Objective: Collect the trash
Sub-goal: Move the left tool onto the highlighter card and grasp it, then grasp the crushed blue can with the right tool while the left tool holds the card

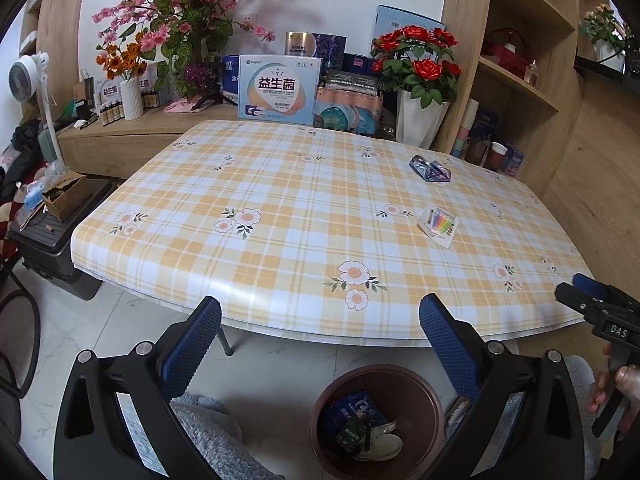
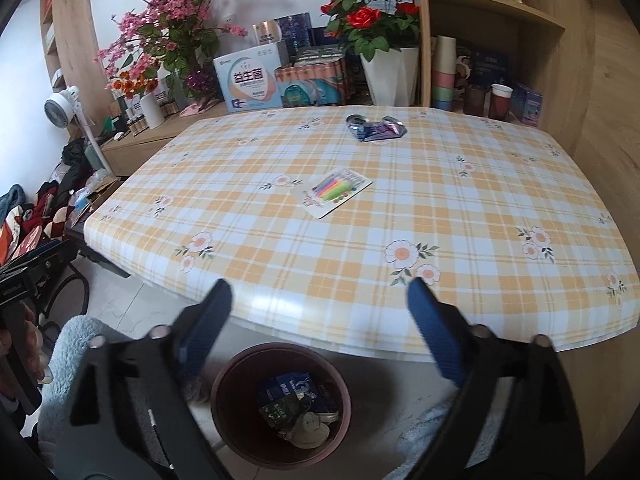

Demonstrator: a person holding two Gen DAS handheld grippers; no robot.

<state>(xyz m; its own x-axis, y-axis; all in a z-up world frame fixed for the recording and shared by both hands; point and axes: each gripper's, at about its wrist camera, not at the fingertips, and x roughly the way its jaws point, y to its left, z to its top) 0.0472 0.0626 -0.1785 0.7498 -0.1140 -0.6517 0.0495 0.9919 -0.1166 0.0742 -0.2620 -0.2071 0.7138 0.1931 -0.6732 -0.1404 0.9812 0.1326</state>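
- Tool state: the left tool point(image 1: 320, 312) is spread wide and holds nothing. The right tool point(image 2: 320, 300) is likewise wide and empty. Both hang off the near edge of the tabletop point(image 1: 280, 240), above the floor.
- Trash location: two pieces lie on the tabletop, well apart from both tools. A crumpled dark blue wrapper point(image 2: 376, 126) lies near the far edge. A flat card printed with coloured pens point(image 2: 335, 192) lies closer, between the wrapper and the near edge.
- Bin location: a brown bin point(image 2: 280, 402) stands on the floor just below the near edge and already holds several discarded packets.
- Step in hand, as judged: reach for the next piece. The card is the nearer target, and it lies on the right tool's side.
- Technique: the card lies flat, so a straight pinch from above is likely to slip. Approach at a low angle, get one finger under an edge, or slide the card to the tabletop edge first.
- Wrapper: its raised folds should pinch easily from above.
- Release over the bin opening only.
- Legible writing: the box point(image 1: 279, 90) behind the tabletop reads "益生菌". The right tool's body, seen in the left view, reads "DAS".
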